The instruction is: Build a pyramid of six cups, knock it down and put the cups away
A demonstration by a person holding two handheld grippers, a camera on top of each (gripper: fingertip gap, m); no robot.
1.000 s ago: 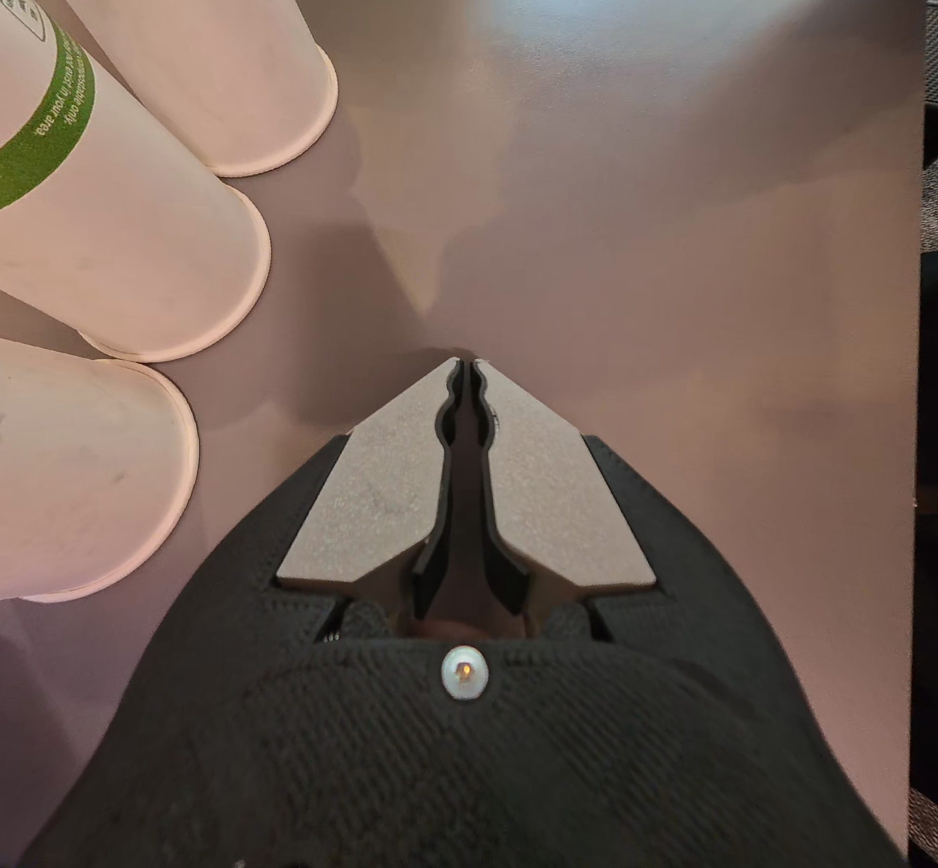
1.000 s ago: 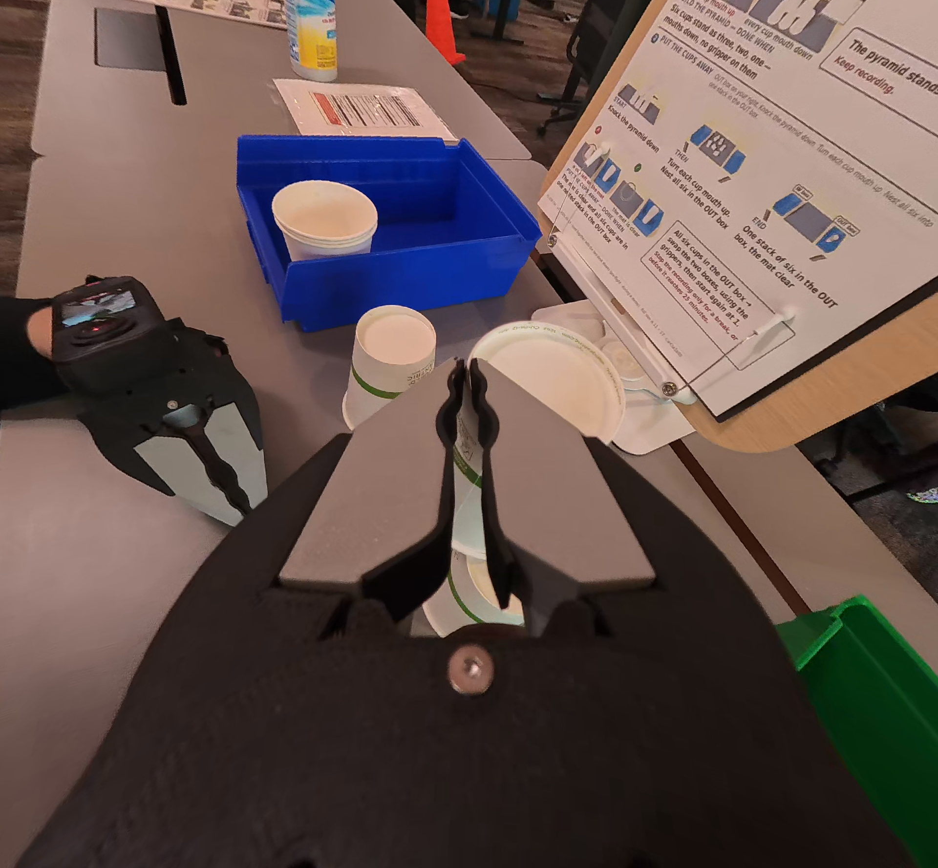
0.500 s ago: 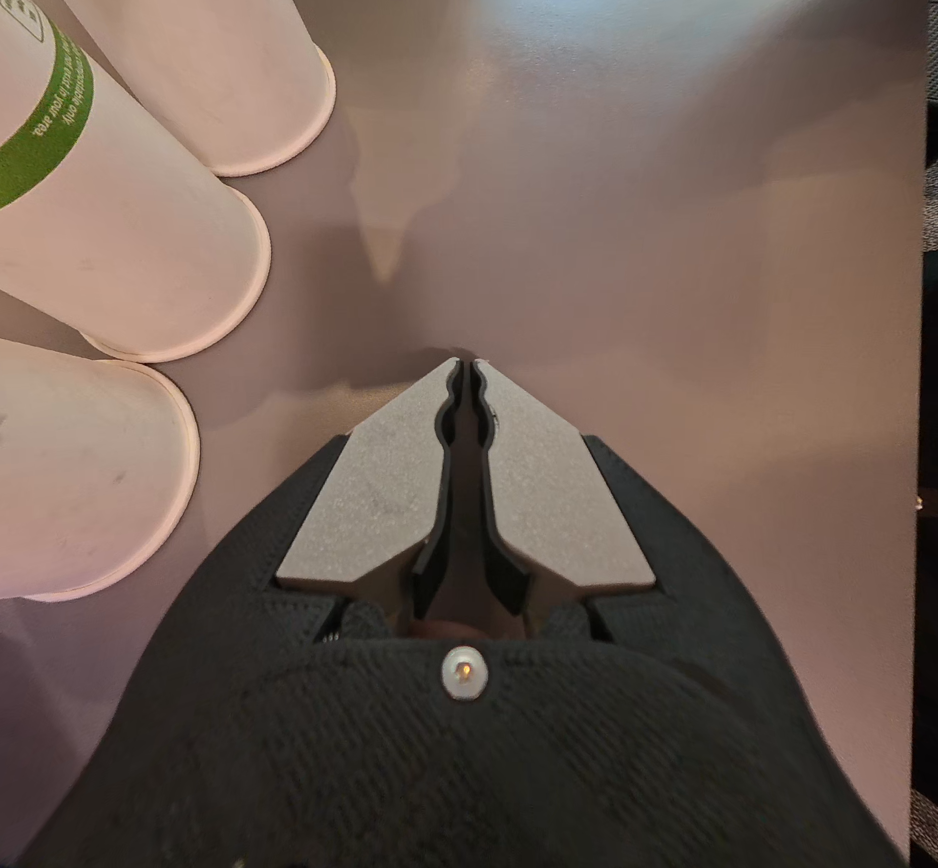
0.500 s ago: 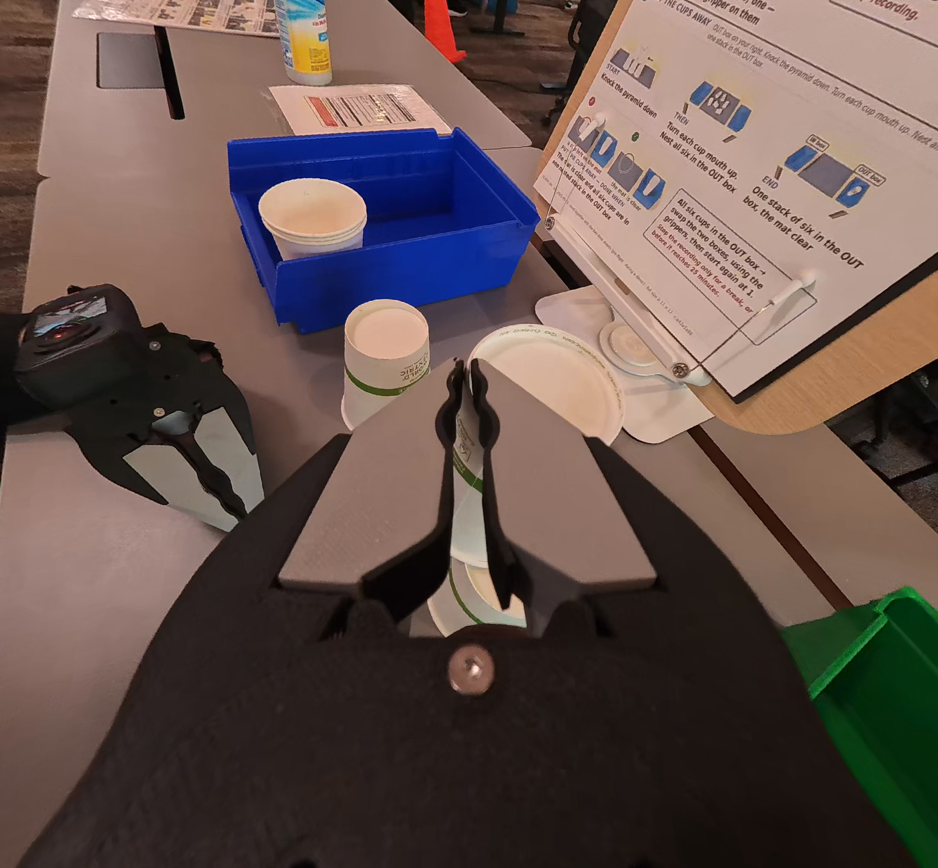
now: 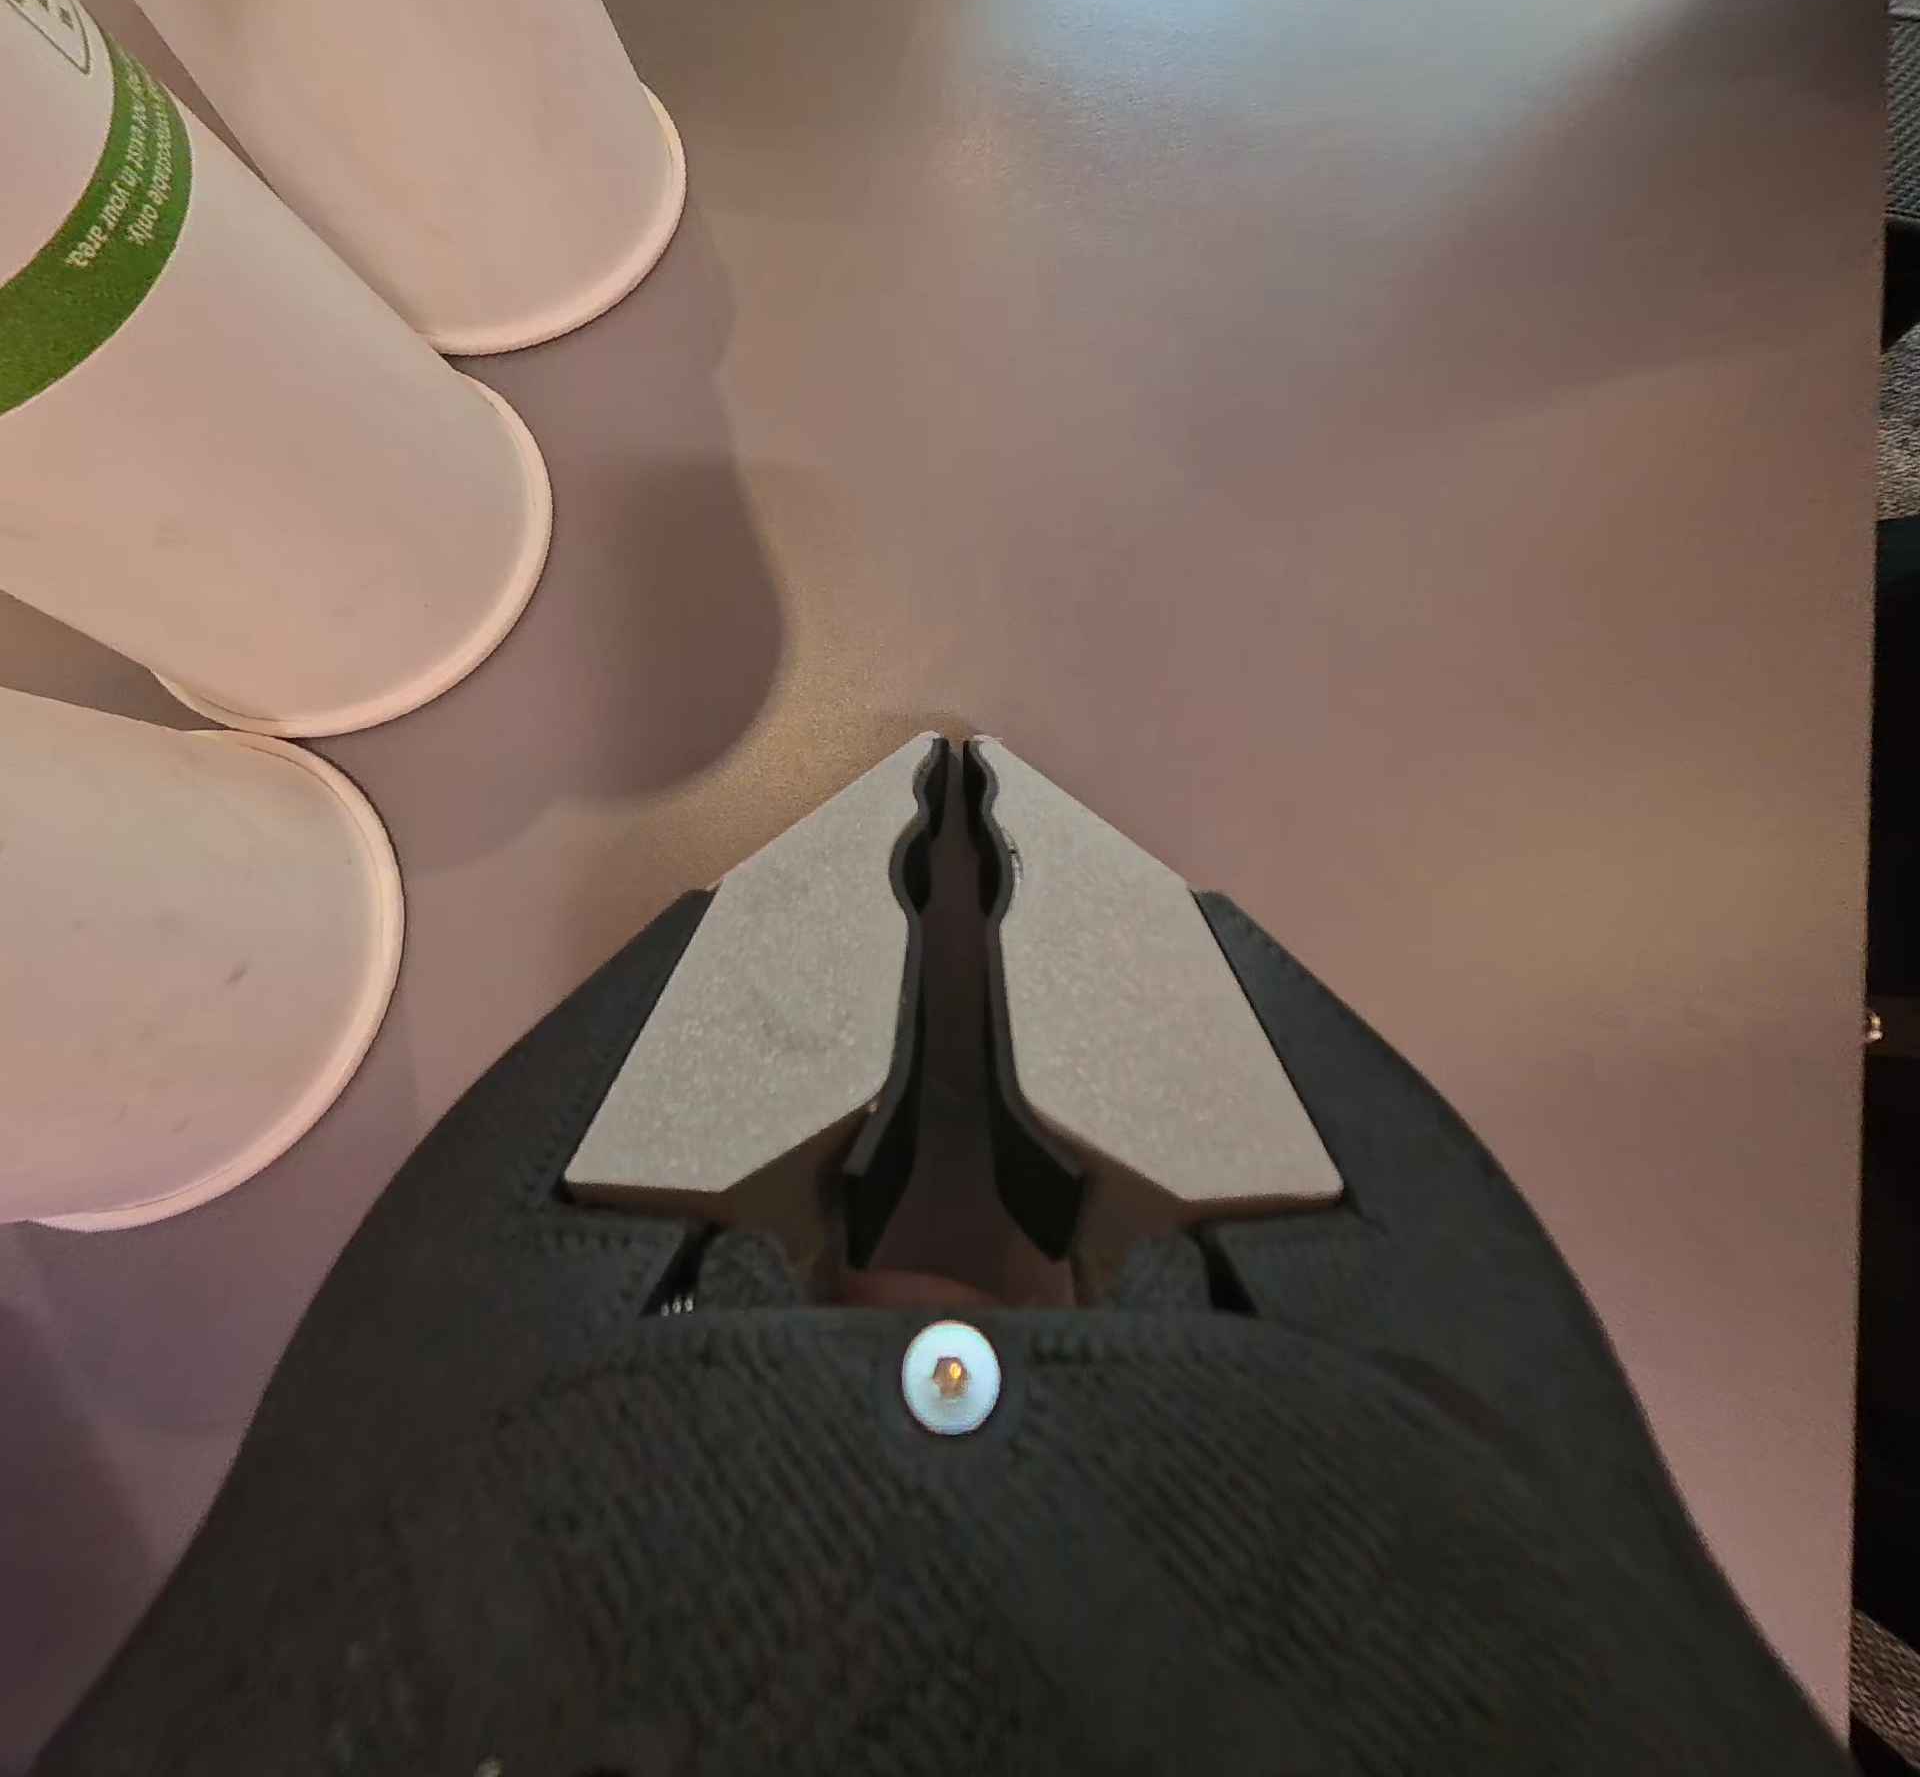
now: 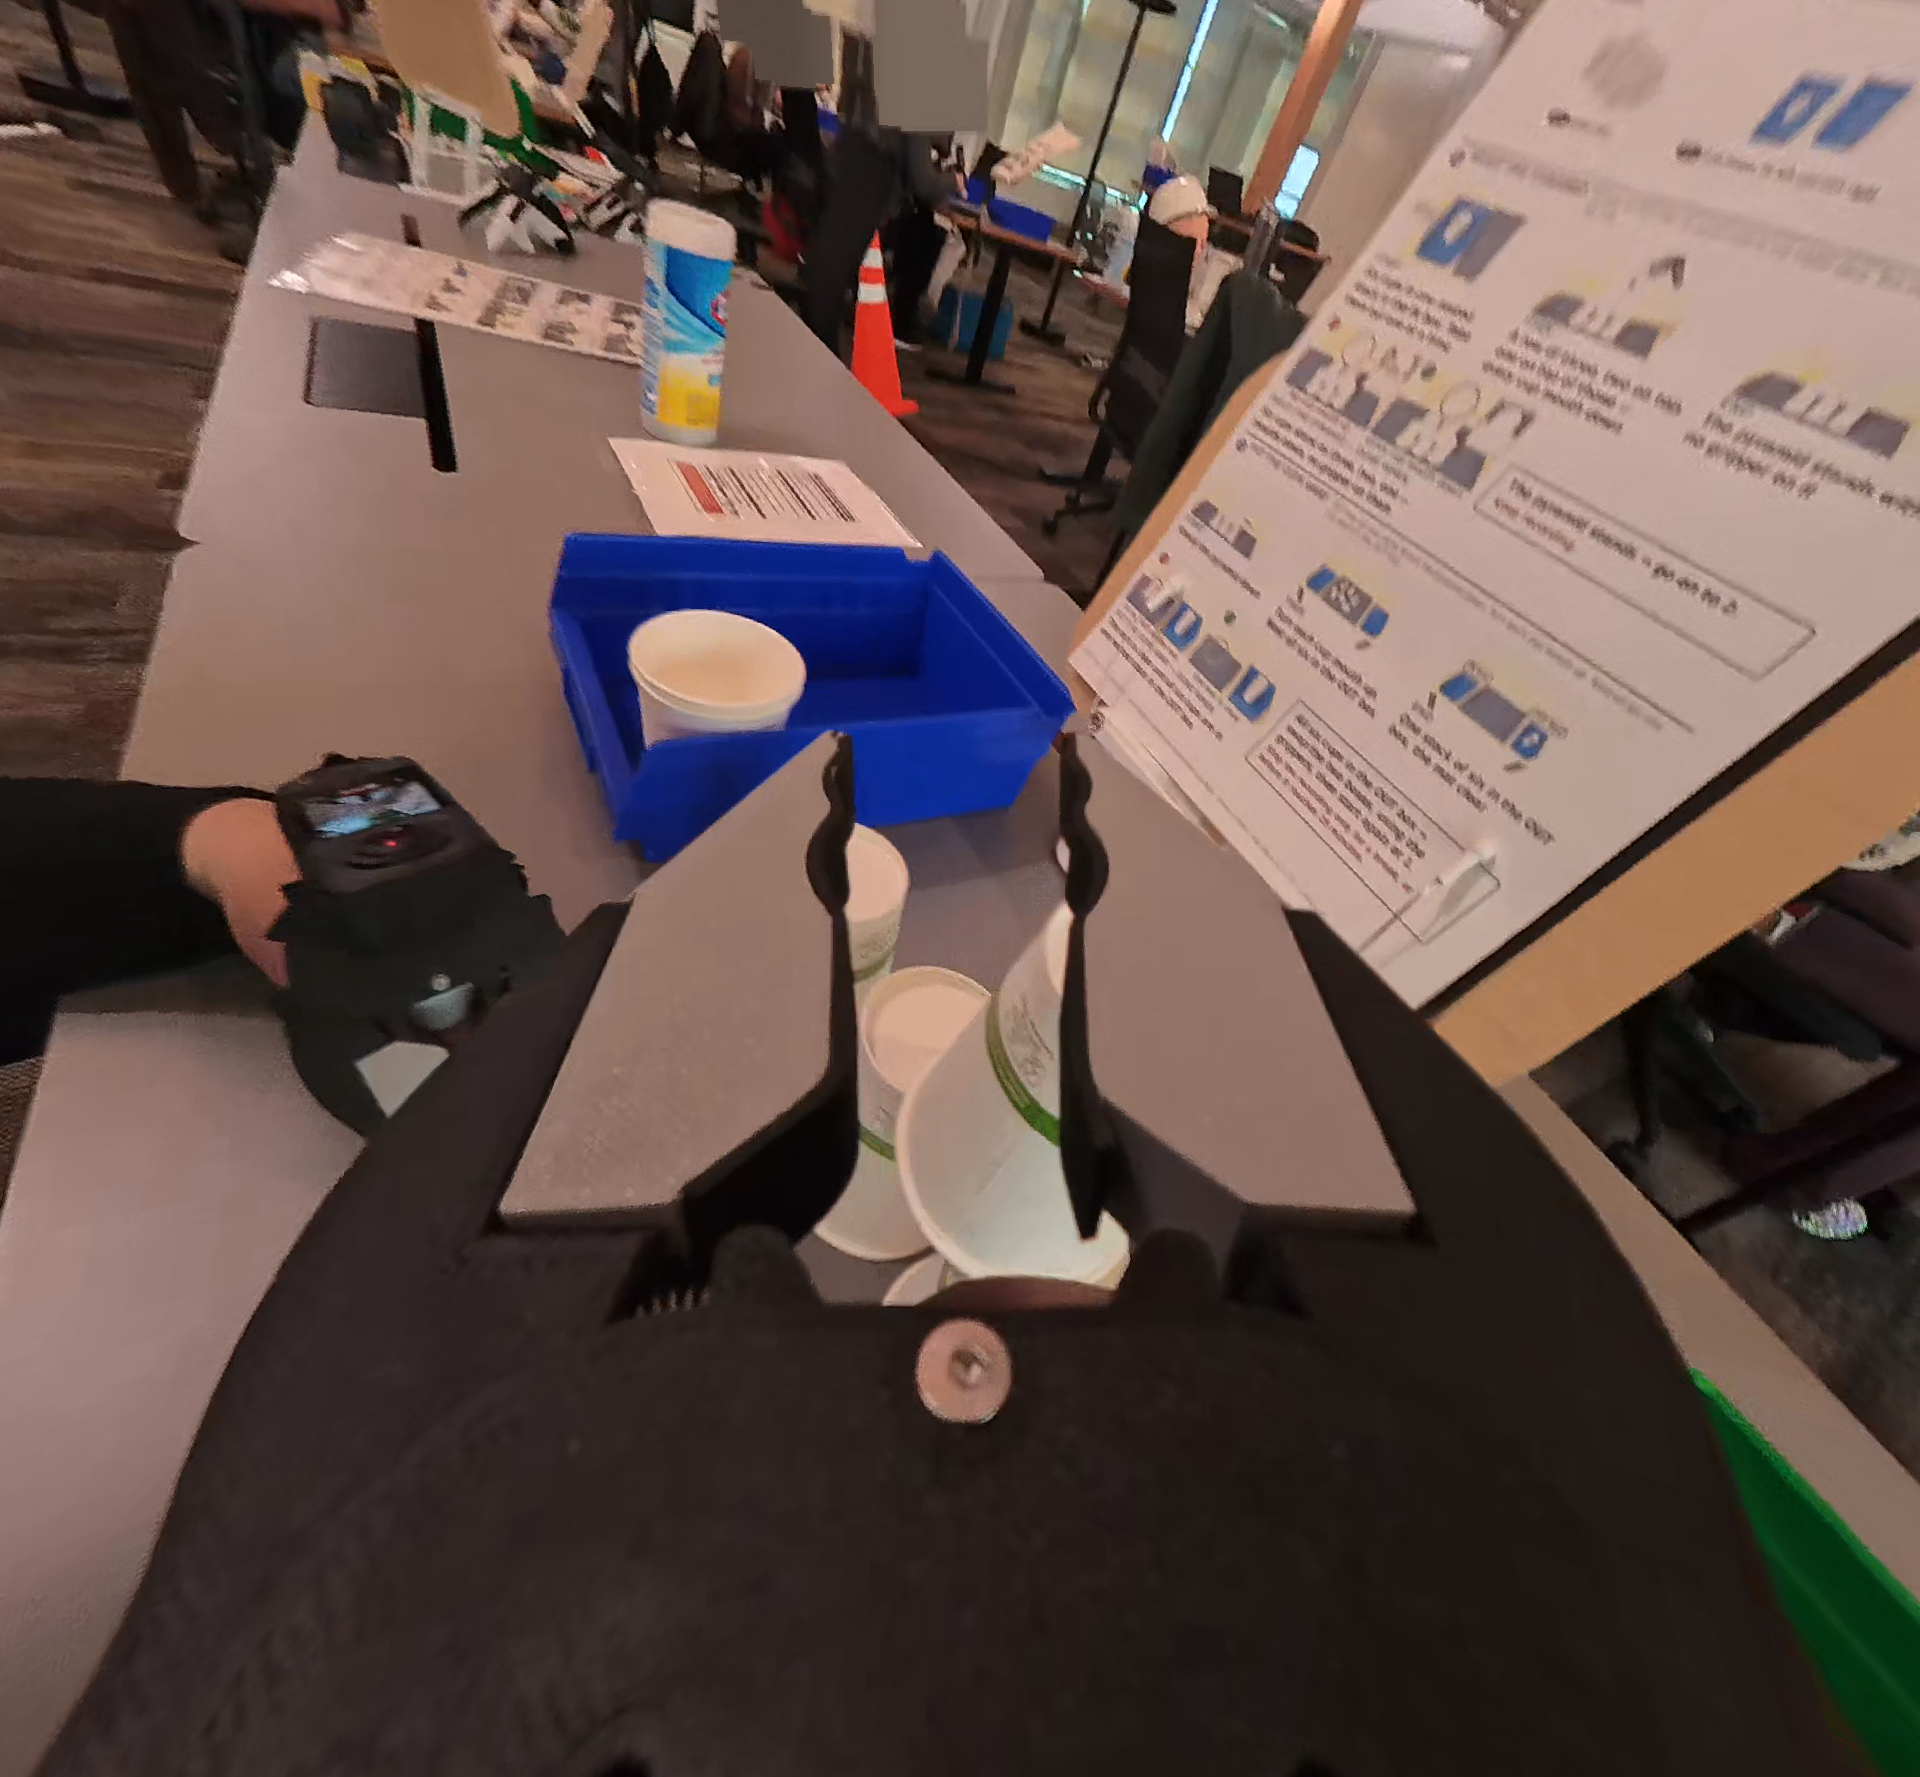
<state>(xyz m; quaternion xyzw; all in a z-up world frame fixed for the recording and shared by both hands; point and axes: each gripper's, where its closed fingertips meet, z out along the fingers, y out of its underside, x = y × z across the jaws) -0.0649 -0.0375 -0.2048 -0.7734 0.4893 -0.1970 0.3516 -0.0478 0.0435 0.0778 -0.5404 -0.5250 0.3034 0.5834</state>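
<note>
The right gripper [image 6: 948, 771] has its fingers spread apart with nothing between them, where half a second ago they were pinched shut around the wall of a paper cup — so the cup has just been let go. That cup [image 6: 1013, 1119] now sits between and below the open fingers, leaning to one side with its mouth toward the camera, not standing square on anything; whether it is tipping or merely dropped askew I cannot tell. Just behind it two more cups stand mouth-down on the worktop [image 6: 312, 647], the nearer one [image 6: 914, 1031] touching or almost touching the leaning cup, the farther one [image 6: 873, 896] just beyond. The view has also swung upward since the earlier frames, which suggests the hand is lifting away. A stack of cups [image 6: 715, 673] rests mouth-up in the blue bin [image 6: 935, 688] at the far side, so the pyramid is, by my reading, only partly built and this placement looks untidy. The left gripper [image 5: 956, 745] rests low over the worktop with its fingers closed on nothing, unchanged from a second ago; to its left three cups stand mouth-down in a row, the middle one [image 5: 260, 501] touching both neighbours. A green bin [image 6: 1829, 1561] shows at the near right edge, and an instruction board [image 6: 1558, 532] stands to the right.
</note>
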